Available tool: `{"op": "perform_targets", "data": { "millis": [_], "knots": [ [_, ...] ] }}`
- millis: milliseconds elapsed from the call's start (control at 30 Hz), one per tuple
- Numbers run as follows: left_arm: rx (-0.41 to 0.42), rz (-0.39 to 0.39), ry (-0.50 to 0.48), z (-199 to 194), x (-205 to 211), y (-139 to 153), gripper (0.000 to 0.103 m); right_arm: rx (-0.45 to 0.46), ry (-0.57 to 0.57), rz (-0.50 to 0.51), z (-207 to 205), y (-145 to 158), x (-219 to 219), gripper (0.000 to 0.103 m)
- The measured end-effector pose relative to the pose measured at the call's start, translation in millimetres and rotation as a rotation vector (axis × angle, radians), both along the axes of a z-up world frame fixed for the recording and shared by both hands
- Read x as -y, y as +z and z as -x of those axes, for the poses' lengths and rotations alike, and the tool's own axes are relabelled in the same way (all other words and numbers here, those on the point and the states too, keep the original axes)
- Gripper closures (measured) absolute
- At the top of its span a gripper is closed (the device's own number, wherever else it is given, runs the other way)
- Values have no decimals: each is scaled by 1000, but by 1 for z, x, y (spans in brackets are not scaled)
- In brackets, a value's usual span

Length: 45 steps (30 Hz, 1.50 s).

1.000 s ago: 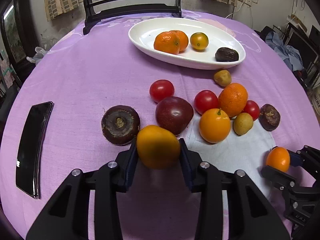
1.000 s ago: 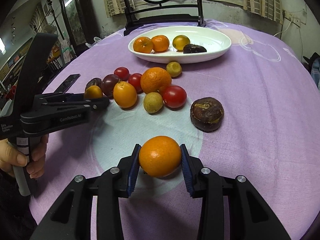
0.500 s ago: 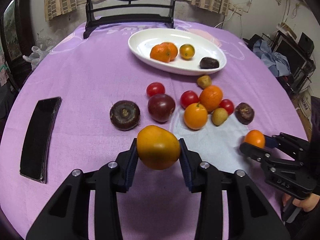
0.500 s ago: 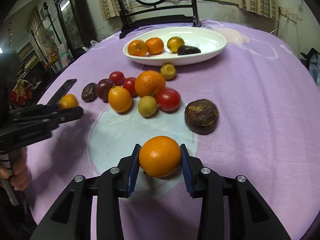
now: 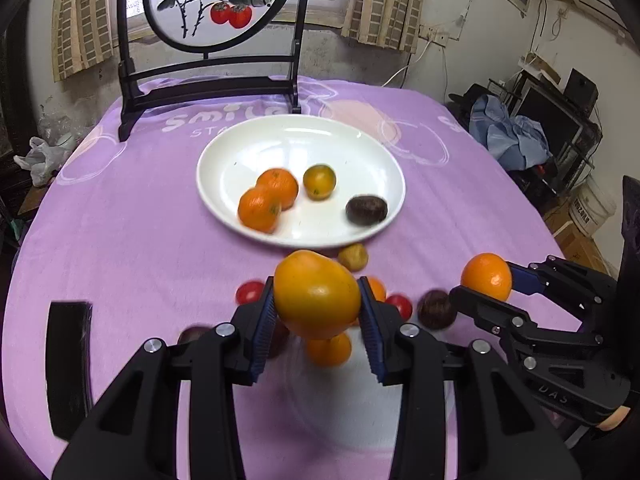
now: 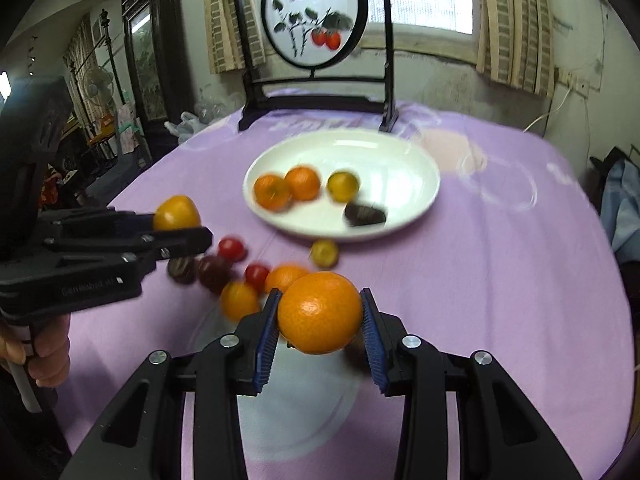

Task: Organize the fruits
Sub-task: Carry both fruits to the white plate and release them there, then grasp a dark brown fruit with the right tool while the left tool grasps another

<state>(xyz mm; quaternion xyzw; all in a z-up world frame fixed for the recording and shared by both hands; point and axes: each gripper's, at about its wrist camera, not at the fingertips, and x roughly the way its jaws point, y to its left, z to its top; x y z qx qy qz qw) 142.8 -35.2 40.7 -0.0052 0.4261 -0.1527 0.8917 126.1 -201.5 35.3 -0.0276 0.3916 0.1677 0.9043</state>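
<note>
My left gripper (image 5: 317, 320) is shut on a yellow-orange fruit (image 5: 316, 294) and holds it high above the table. My right gripper (image 6: 320, 320) is shut on an orange (image 6: 320, 312), also lifted; it shows at the right of the left wrist view (image 5: 486, 276). A white oval plate (image 5: 240, 152) ahead holds two oranges (image 5: 268, 198), a small yellow-orange fruit (image 5: 319, 182) and a dark fruit (image 5: 366, 210). Loose fruits lie on the purple cloth below the grippers: red tomatoes (image 6: 231, 249), dark fruits (image 6: 214, 274), an orange fruit (image 6: 239, 300) and a small yellow fruit (image 6: 324, 253).
A black phone (image 5: 66, 364) lies at the table's left. A black stand with a round painted screen (image 5: 208, 4) stands behind the plate. A white patch (image 6: 288, 412) marks the cloth near me. Clutter and a blue cloth (image 5: 508, 132) sit off the table's right.
Both grippers have risen and tilted up toward the plate, each keeping its fruit. The loose fruits now sit lower in view, partly hidden behind the held fruits.
</note>
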Motion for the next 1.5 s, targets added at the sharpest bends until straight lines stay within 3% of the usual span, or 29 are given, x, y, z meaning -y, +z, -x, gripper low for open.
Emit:
{"op": "perform_targets", "data": {
  "millis": [200, 367, 733, 800, 900, 1000, 1500],
  "knots": [
    [-38, -23, -18, -54, 29, -13, 65, 14, -36, -11, -51, 8, 10, 64],
    [-81, -47, -3, -91, 41, -34, 65, -25, -65, -16, -95, -8, 20, 63],
    [-129, -81, 11, -124, 40, -58, 64, -82, -79, -43, -145, -37, 17, 63],
    [-133, -83, 8, -126, 41, -57, 58, -87, -91, -76, -152, -37, 19, 46],
    [-109, -64, 8, -122, 39, -47, 41, -72, -96, -94, -151, -33, 21, 46],
    [-76, -71, 27, -113, 35, -36, 32, -65, -102, -99, -142, -29, 23, 45],
    [15, -49, 107, -22, -16, -15, 10, -70, -115, -53, -51, -31, 46, 39]
  ]
}}
